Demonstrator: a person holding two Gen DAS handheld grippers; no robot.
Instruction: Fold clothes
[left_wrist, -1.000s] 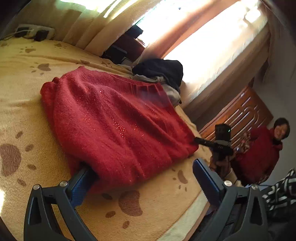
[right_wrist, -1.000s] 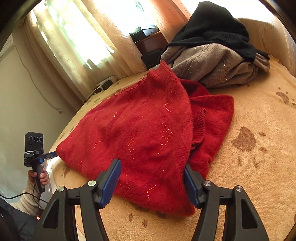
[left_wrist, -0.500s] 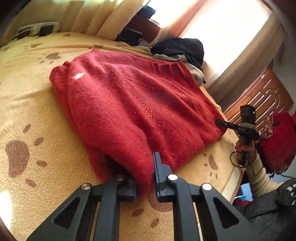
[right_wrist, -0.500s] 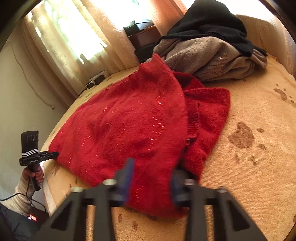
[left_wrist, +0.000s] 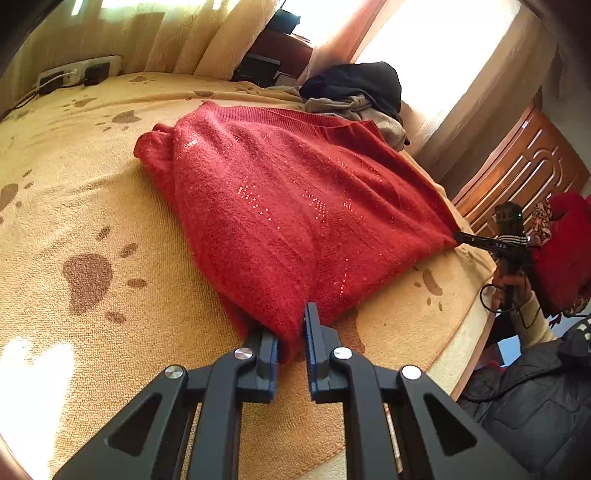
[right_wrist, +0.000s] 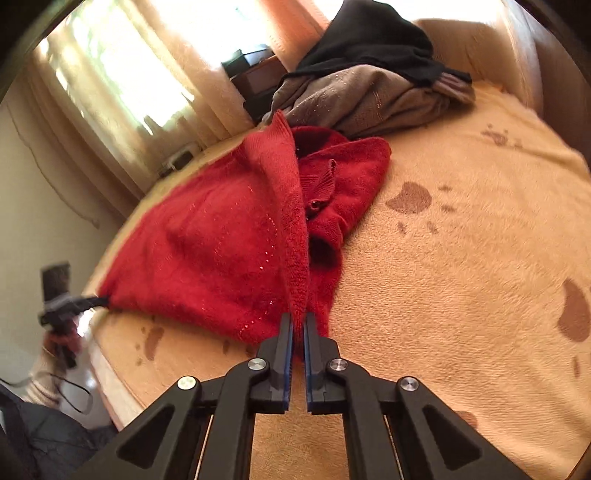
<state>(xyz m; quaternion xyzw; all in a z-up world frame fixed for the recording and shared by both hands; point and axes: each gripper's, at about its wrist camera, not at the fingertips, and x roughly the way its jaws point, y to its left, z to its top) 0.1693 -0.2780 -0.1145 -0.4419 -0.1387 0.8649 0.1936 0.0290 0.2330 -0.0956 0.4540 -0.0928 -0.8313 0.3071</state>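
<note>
A red knitted sweater (left_wrist: 295, 206) lies spread on a beige blanket with brown paw prints (left_wrist: 92, 229). My left gripper (left_wrist: 291, 325) is shut on the sweater's near corner, with red cloth bunched between its pads. In the right wrist view my right gripper (right_wrist: 298, 319) is shut on the sweater's (right_wrist: 207, 243) edge, which rises from the jaws as a taut ridge. Each view shows the other gripper pinching a far corner: the right gripper (left_wrist: 476, 240), the left gripper (right_wrist: 88, 302). A folded sleeve (right_wrist: 343, 192) lies to the right of the ridge.
A heap of black and grey clothes (right_wrist: 369, 77) sits at the bed's far end by the curtains. A power strip (left_wrist: 77, 72) lies at the back left. The bed's edge (left_wrist: 476, 332) runs at the right, with a person in red (left_wrist: 565, 251) and wooden panelling (left_wrist: 517, 166) beyond.
Both grippers went from open to shut on the sweater's near edge. The right one has since drawn its edge up into a ridge, and the cloth is stretched between the two.
</note>
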